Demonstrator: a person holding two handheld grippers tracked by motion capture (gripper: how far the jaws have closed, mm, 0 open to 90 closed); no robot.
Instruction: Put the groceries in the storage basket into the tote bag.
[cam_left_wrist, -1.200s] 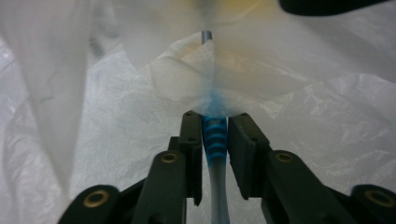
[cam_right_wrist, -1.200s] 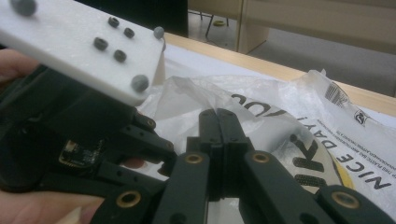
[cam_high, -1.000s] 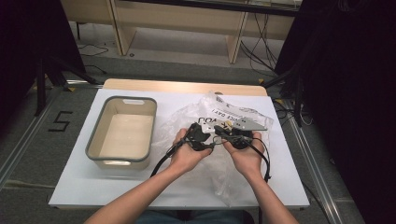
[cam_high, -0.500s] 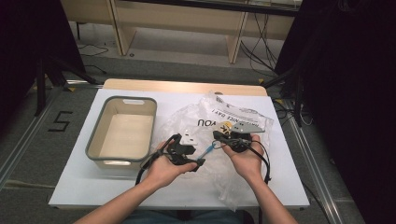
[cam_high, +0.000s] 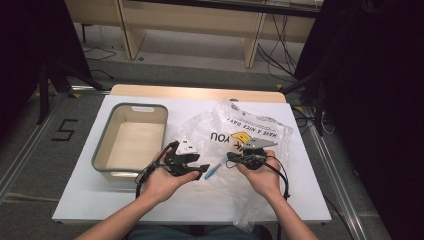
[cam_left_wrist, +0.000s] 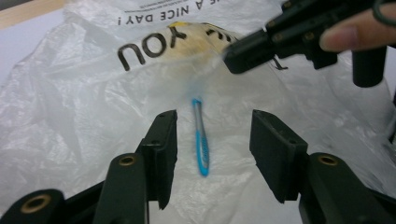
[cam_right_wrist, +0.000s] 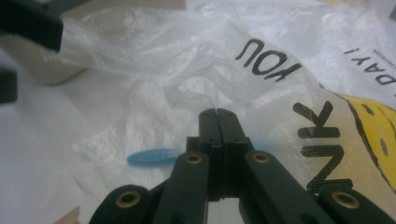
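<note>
Toothbrush (cam_left_wrist: 201, 140), blue, lies on the crinkly plastic bag (cam_high: 260, 127), between the spread jaws of the left gripper (cam_left_wrist: 212, 154), which have just been closing a little without touching it. The right gripper (cam_right_wrist: 218, 116) is pressed together, seemingly pinching the bag's thin film. Next, the left jaws likely need to squeeze the handle.

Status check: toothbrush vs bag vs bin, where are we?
Done: the blue toothbrush lies half out of the plastic bag. In hand: the right gripper is shut, seemingly pinching bag film; the left gripper has open jaws straddling the toothbrush without touching it. Left: grip the toothbrush, probably move it to the bin, which has nothing in it.
</note>
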